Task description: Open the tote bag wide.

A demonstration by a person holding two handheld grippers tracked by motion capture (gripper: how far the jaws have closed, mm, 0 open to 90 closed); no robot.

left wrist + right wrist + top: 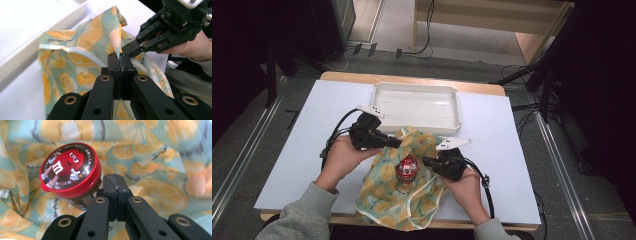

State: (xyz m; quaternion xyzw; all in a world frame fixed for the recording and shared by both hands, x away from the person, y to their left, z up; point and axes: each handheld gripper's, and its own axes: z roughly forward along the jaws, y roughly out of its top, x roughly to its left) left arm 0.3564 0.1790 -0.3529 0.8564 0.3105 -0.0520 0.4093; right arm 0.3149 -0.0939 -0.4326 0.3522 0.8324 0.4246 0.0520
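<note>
A white board (312, 145) covers the wooden table in front of me, with grey floor and loose cables around it. Nearest to me on that board lies a cloth (399, 192) printed with orange slices on pale green, its near edge reaching the board's front. A small jar with a red lid (407, 169) stands upright on the cloth, between my 2 grippers. Beyond the cloth, touching its far edge, sits an empty white tray (454, 107).

My left gripper (398, 144) comes in from the left, held level, and its jaws are clenched on a fold of the cloth; the left gripper view shows the fabric (82, 50) pinched between the 2 black pads and rising in a peak above them, which the high view is too small to show. That same view catches my right gripper (128, 51) just beyond, its tips at the cloth.

My right gripper (425, 161) points left toward the jar, my hand (467, 182) wrapped under its body. Its own view shows the jaws pressed together just beside the jar (71, 173), with the cartoon figure on the lid plain to read; whether a bit of cloth is caught between them I cannot tell. My left hand (343, 157) grips from below, wrist bent inward.
</note>
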